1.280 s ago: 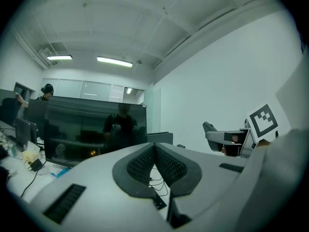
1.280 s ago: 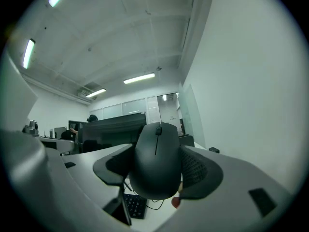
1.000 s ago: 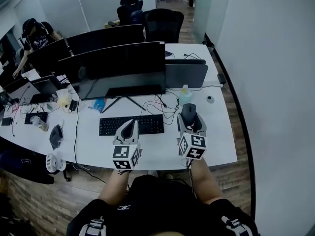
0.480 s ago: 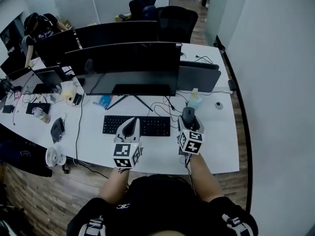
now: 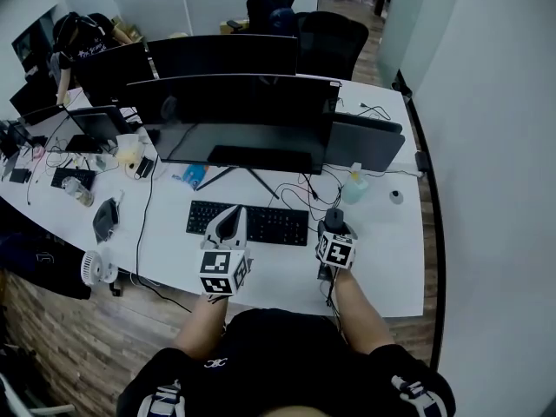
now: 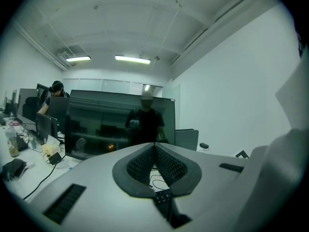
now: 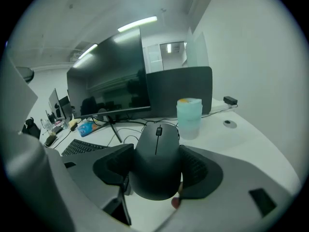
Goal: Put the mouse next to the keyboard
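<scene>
The mouse (image 7: 155, 170) is clamped between the right gripper's (image 7: 157, 151) jaws. The head view alone places it just right of the keyboard (image 5: 248, 222) on the white desk (image 5: 382, 250). Farther off stand a pale bottle (image 7: 189, 117), contents unclear, tangled cables (image 5: 300, 189) and a monitor (image 5: 234, 120). The left gripper (image 6: 155, 151) is clenched and empty.

The head view looks steeply down on the desk (image 5: 382, 246) from high above. Both gripper views sit low over it, facing forward along their jaws. All three share the monitor (image 5: 243, 120) and keyboard (image 5: 248, 222).
</scene>
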Demonstrator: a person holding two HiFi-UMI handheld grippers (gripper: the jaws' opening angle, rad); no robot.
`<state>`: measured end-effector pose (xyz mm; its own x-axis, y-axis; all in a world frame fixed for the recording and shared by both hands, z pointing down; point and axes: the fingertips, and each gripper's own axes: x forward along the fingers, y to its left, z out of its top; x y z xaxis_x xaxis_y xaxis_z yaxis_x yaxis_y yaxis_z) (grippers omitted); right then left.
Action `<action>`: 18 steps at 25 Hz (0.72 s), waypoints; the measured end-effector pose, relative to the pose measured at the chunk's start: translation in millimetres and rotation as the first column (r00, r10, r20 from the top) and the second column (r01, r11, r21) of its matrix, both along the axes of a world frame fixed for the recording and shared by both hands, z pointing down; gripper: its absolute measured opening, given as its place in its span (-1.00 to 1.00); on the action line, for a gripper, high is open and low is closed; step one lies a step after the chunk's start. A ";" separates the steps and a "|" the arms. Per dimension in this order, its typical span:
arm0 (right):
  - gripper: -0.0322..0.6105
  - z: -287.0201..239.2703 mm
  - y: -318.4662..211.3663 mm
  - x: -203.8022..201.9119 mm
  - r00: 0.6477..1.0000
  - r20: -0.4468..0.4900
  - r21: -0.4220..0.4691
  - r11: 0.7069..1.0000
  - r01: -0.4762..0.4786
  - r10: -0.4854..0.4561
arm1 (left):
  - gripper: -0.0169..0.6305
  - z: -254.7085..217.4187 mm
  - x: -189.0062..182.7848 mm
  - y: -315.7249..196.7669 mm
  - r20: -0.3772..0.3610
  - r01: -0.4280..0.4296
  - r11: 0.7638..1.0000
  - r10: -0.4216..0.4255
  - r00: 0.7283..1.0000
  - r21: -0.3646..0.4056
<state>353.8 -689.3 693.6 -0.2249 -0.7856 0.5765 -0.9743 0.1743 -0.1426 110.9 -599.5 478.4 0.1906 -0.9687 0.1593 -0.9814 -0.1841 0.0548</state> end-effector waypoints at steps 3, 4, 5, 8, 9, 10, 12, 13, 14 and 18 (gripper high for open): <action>0.08 23.4 -0.2 6.7 0.999 -0.028 -0.076 0.997 -0.030 0.027 | -0.91 1.8 -5.4 -1.3 0.002 0.014 1.000 -0.014 1.000 -0.005; 0.08 28.3 0.3 8.8 0.999 -0.040 -0.094 0.995 -0.039 0.036 | -0.91 2.3 -7.3 -1.4 0.003 0.018 1.000 -0.018 1.000 -0.007; 0.08 33.9 0.9 9.9 0.998 -0.049 -0.111 0.993 -0.045 0.040 | -0.91 2.8 -9.3 -1.3 0.004 0.022 1.000 -0.022 1.000 -0.009; 0.08 52.8 3.9 9.8 0.996 -0.076 -0.159 0.986 -0.046 0.034 | -0.91 4.5 -15.3 -1.4 0.006 0.032 0.999 -0.032 0.999 -0.015; 0.08 59.0 5.8 10.4 0.995 -0.091 -0.177 0.983 -0.048 0.032 | -0.91 5.1 -16.8 -1.6 0.006 0.034 0.999 -0.034 0.999 -0.016; 0.08 64.4 8.3 12.7 0.993 -0.115 -0.196 0.979 -0.054 0.032 | -0.91 5.6 -17.9 -1.9 0.007 0.036 0.999 -0.036 0.999 -0.017; 0.08 73.2 15.2 22.1 0.981 -0.189 -0.230 0.970 -0.078 0.035 | -0.91 6.7 -19.3 -2.4 0.009 0.038 0.999 -0.037 0.999 -0.018; 0.08 77.3 17.5 23.0 0.977 -0.210 -0.239 0.968 -0.076 0.025 | -0.91 7.0 -19.7 -2.7 0.010 0.038 0.999 -0.038 0.999 -0.019; 0.08 81.5 17.9 18.7 0.978 -0.207 -0.238 0.970 -0.057 0.006 | -0.91 6.9 -20.1 -2.9 0.011 0.038 0.999 -0.038 0.999 -0.019; 0.07 90.7 13.5 -0.7 0.986 -0.160 -0.217 0.976 0.014 -0.050 | -0.91 5.6 -22.3 -3.9 0.011 0.038 0.999 -0.038 0.999 -0.018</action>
<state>353.1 -675.8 784.3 -0.1360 -0.6334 0.7618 -0.9819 0.1882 -0.0188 88.6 -603.3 484.0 0.1518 -0.9722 0.1784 -0.9882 -0.1456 0.0475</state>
